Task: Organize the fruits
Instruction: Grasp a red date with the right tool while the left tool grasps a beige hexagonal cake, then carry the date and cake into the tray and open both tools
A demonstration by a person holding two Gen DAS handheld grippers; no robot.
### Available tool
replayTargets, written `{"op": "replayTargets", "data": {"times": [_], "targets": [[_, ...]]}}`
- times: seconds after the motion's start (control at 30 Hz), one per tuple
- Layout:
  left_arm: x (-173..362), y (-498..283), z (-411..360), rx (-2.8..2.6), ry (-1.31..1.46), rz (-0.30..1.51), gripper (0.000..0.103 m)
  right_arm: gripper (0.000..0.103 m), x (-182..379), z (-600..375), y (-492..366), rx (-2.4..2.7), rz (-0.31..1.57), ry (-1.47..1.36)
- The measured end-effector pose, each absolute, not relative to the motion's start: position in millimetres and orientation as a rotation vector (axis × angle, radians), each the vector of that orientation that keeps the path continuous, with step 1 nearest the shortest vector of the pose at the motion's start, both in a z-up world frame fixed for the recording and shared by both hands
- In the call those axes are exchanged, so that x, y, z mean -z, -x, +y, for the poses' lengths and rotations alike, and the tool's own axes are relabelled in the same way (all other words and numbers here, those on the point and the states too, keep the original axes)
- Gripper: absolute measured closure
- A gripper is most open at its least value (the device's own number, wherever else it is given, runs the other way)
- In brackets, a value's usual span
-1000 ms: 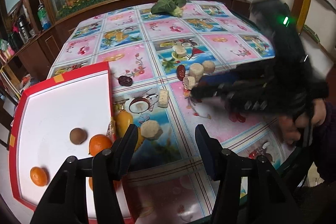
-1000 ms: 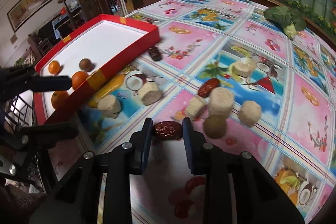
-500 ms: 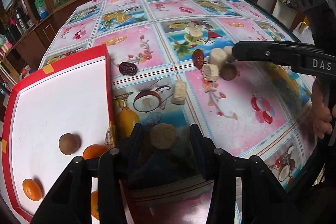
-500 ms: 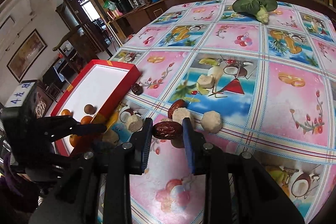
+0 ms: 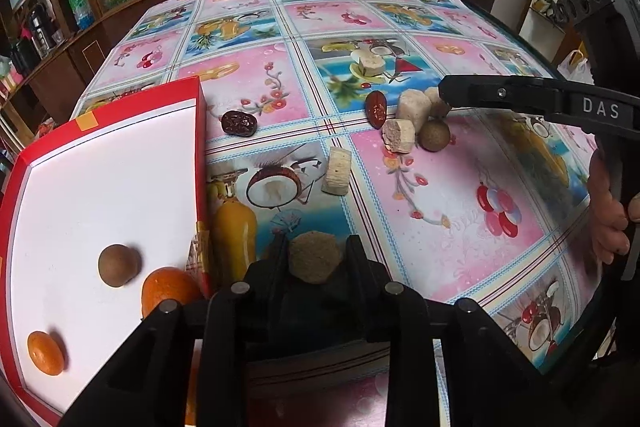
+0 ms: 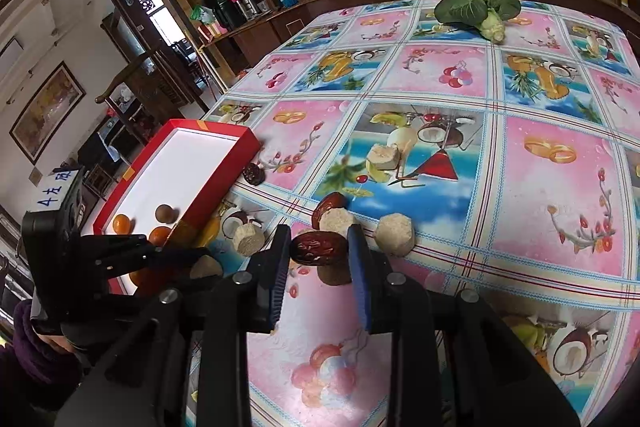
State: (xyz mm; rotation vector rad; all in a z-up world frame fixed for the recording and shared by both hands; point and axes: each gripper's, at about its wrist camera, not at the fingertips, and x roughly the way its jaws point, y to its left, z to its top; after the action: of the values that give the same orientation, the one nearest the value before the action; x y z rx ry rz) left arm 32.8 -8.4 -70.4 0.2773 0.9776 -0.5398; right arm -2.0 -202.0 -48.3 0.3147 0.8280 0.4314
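Far left, red-rimmed shallow tray with white floor [image 5: 120,163] holds a small orange citrus [image 5: 45,353], a brown round fruit [image 5: 118,264] and a larger orange [image 5: 170,291] at its near end. Left gripper [image 5: 314,259] just right of the tray's near corner: jaws have just been closing, both pads now against a tan chunky cut fruit piece [image 5: 315,257] on the fruit-print tablecloth [image 5: 420,207]. Right gripper [image 6: 318,247] is clamped on a dark red wrinkled date [image 6: 319,248], above the cloth beside the loose tan chunks and round brown fruit mid-table.
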Motion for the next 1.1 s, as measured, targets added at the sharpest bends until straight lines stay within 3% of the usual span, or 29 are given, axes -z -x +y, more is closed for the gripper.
{"op": "replayTargets", "data": {"times": [0.37,0.73,1.1], "targets": [[31,-9,5,0.550,-0.192,0.859,0.075,0.072,51,-211,-1,-0.379,0.810,-0.328],[-35,-2,104,0.344,-0.061,0.658,0.075,0.072,41,-208,-8,-0.381,0.724,-0.392],[-20,-30,162,0.210,-0.051,0.692,0.075,0.072,5,-56,-33,-0.641,0.731,-0.296]]}}
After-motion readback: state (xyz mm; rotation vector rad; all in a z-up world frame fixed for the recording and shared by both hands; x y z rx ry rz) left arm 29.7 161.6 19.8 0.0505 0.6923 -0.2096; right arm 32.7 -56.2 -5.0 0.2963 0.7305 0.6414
